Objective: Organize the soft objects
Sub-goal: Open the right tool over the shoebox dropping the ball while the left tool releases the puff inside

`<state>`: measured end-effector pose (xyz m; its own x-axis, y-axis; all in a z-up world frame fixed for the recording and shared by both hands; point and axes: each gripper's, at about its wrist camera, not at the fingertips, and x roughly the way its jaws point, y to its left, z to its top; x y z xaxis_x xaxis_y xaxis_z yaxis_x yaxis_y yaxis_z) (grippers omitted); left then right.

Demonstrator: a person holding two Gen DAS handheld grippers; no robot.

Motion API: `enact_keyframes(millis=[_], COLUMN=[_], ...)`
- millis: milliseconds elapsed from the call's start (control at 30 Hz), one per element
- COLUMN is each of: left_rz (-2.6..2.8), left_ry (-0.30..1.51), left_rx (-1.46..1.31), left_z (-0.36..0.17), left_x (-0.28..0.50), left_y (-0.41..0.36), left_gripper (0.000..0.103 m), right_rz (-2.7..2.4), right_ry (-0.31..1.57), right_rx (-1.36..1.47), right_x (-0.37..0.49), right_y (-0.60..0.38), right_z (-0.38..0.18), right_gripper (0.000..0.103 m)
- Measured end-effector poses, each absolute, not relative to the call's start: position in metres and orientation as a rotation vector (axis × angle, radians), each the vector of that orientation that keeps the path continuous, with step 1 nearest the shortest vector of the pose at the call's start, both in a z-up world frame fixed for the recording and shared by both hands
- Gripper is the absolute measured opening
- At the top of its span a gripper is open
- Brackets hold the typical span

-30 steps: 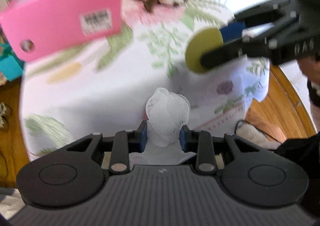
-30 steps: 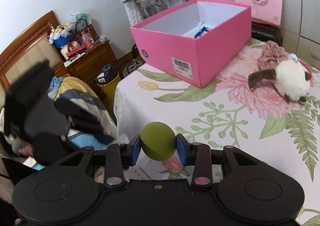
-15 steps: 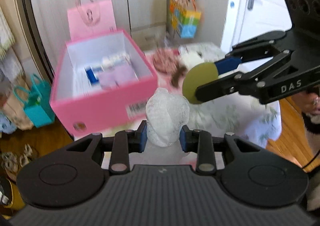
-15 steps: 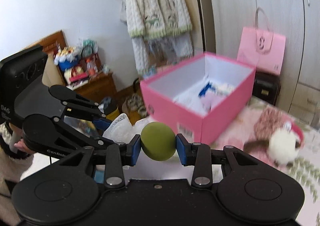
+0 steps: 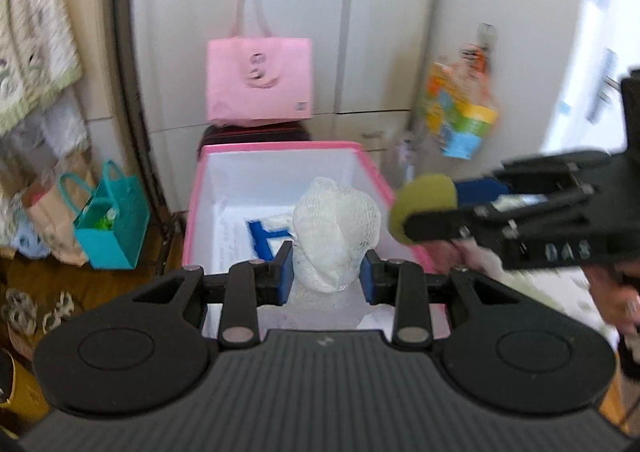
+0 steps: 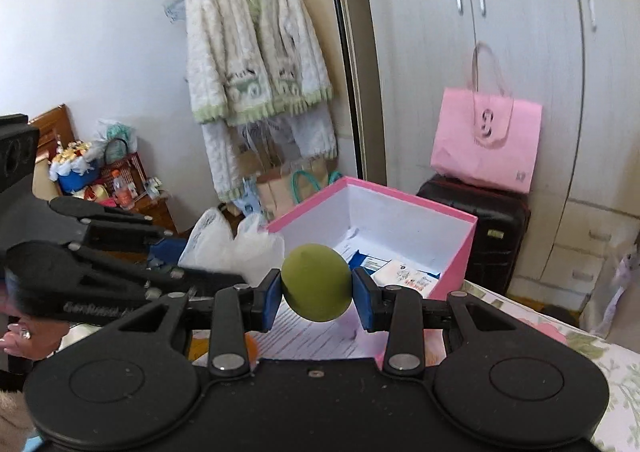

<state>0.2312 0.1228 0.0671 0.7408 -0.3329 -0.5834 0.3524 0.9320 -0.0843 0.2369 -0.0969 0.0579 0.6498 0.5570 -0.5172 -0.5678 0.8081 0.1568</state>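
Observation:
My left gripper (image 5: 325,272) is shut on a white mesh puff (image 5: 336,228) and holds it above the near part of the open pink box (image 5: 280,146). My right gripper (image 6: 316,294) is shut on an olive-green soft ball (image 6: 316,282), just before the same pink box (image 6: 456,252). In the left wrist view the right gripper with the ball (image 5: 424,207) comes in from the right, beside the box's right wall. In the right wrist view the left gripper with its white puff (image 6: 232,248) is at the left. The box holds blue and white packets (image 6: 384,268).
A pink bag (image 5: 259,79) sits on a black suitcase (image 6: 492,228) behind the box, before white cupboards. A teal bag (image 5: 112,232) stands on the floor at the left. A white cardigan (image 6: 256,47) hangs on the wall. The floral tablecloth (image 6: 600,356) shows at the right.
Both grippers have risen and moved toward the pink box, still holding the puff and the ball. The box now lies straight below and ahead, and the plush toys have left view.

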Motion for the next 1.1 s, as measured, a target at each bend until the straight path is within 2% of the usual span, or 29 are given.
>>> enact_keyframes(millis=[233, 400, 500, 600, 700, 733, 767, 800, 1100], left_rz=[-0.294, -0.267, -0.214, -0.224, -0.223, -0.216, -0.214, -0.213, -0.273], left_ry=[0.712, 0.745, 0.737, 0.740, 0.731, 0.721, 0.710, 0.707, 0.675], left_rx=[0.008, 0.046, 0.098, 0.090, 0.075, 0.075, 0.074, 0.073, 0.044], left_z=[0.041, 0.026, 0.021, 0.021, 0.023, 0.024, 0.026, 0.028, 0.061], left_x=[0.317, 0.349, 0.356, 0.356, 0.351, 0.347, 0.342, 0.340, 0.270], left_y=[0.123, 0.112, 0.105, 0.110, 0.115, 0.116, 0.117, 0.119, 0.128], left_gripper=[0.033, 0.033, 0.041, 0.042, 0.056, 0.059, 0.059, 0.059, 0.062], right_rz=[0.626, 0.623, 0.594, 0.576, 0.583, 0.574, 0.561, 0.550, 0.557], right_ry=[0.703, 0.744, 0.734, 0.734, 0.727, 0.714, 0.701, 0.689, 0.629], right_rx=[-0.016, -0.035, -0.064, -0.050, -0.021, -0.030, -0.034, -0.031, -0.103], right_x=[0.328, 0.373, 0.386, 0.391, 0.385, 0.381, 0.379, 0.376, 0.304], right_y=[-0.080, -0.074, -0.067, -0.069, -0.075, -0.076, -0.077, -0.080, -0.090], right_z=[0.028, 0.006, -0.003, -0.007, -0.007, -0.005, -0.004, -0.002, 0.027], right_gripper=[0.043, 0.045, 0.046, 0.046, 0.048, 0.052, 0.059, 0.061, 0.062])
